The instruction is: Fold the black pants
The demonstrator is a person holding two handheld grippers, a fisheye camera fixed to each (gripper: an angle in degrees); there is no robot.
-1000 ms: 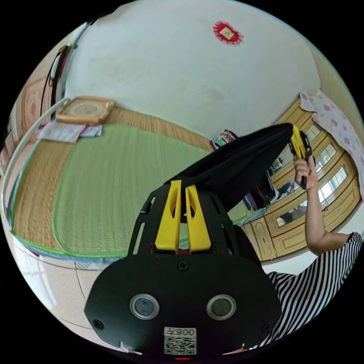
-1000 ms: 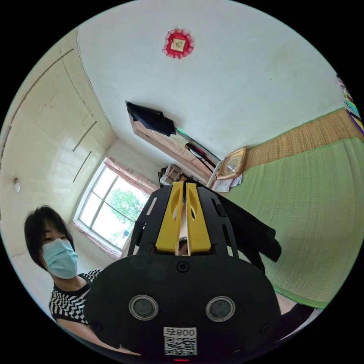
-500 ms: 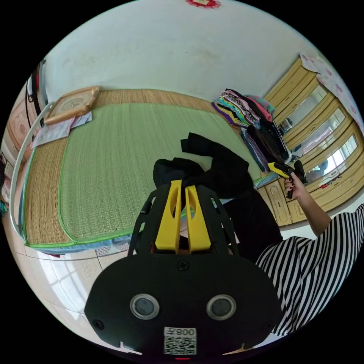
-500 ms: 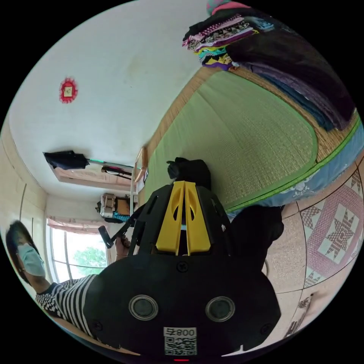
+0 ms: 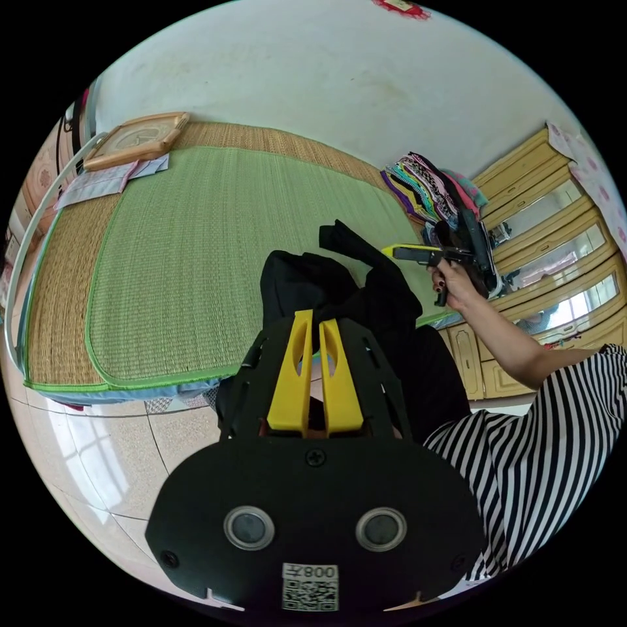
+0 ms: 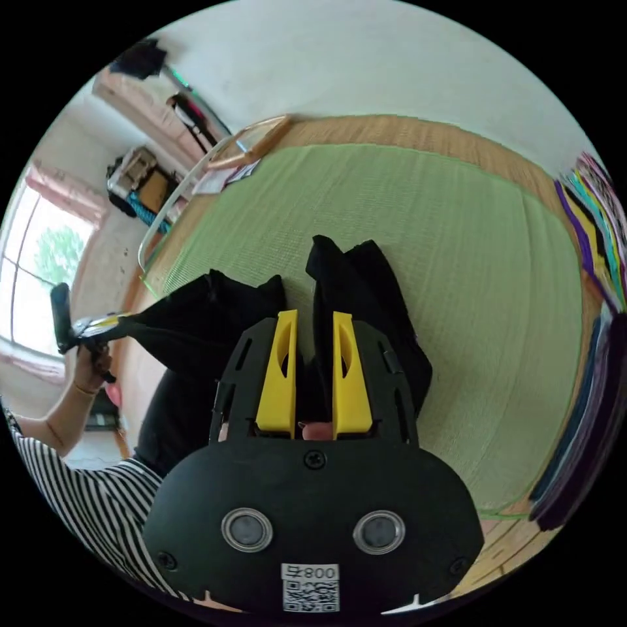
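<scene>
The black pants [image 5: 339, 290] lie bunched on the green mat [image 5: 196, 261] at the bed's near edge, the left gripper [image 5: 315, 323] holding cloth between narrow fingers, the right gripper [image 6: 314, 320] spread apart over them, so spreading them flat likely comes next.

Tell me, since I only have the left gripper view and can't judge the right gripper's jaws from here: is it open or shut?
Observer: Open. In the right gripper view the right gripper has its yellow jaws apart, with the black pants lying beyond them on the green mat.
Operator: And my left one, seen from that side?
Observer: The left gripper pinches one part of the pants, which stretches sideways from the mat towards it.
</scene>
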